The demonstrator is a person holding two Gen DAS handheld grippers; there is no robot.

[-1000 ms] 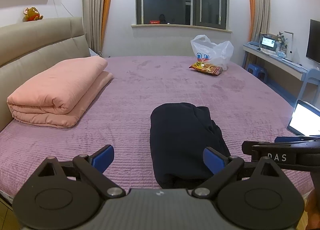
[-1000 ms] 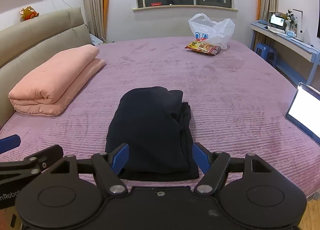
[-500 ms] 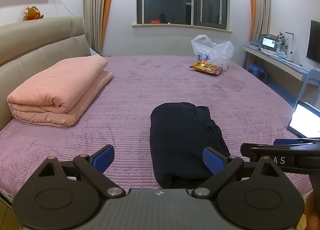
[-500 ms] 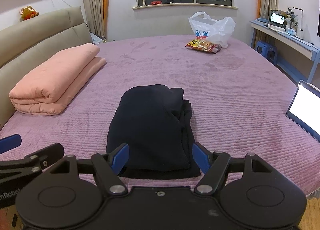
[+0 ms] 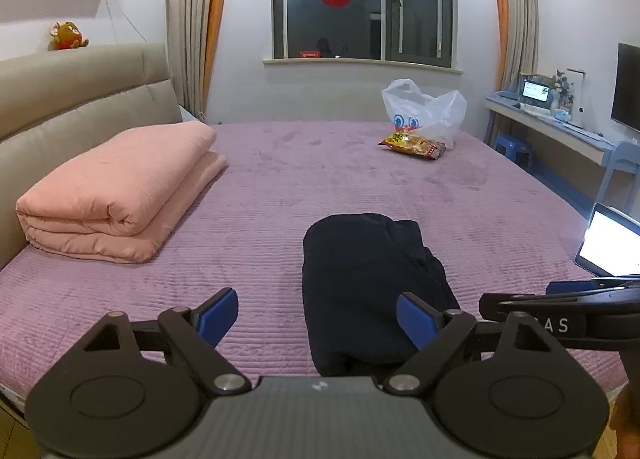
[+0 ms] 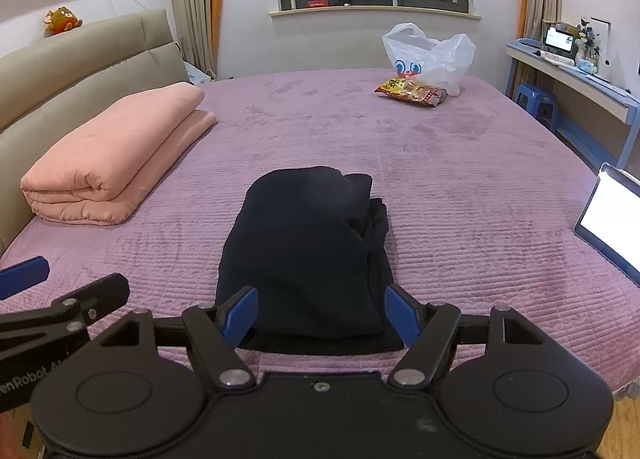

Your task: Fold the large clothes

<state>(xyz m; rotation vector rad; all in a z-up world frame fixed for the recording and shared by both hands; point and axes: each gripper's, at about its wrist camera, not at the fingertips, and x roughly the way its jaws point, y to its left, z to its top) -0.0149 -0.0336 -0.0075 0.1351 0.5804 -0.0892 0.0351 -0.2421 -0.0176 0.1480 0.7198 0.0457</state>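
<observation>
Folded dark garment [image 6: 308, 251] lies centre frame on the purple bed [image 6: 460, 187]; left gripper [image 5: 318, 317] closing, nothing between; right gripper [image 6: 318, 315] wide, empty; white plastic bag [image 6: 432, 55] upper right, contents unclear.

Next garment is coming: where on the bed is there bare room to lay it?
Widest bare stretch: mid-bed, between the folded dark navy garment and the white plastic bag. Also between garment and folded pink quilt. Right edge is tighter, by the lit tablet.
</observation>
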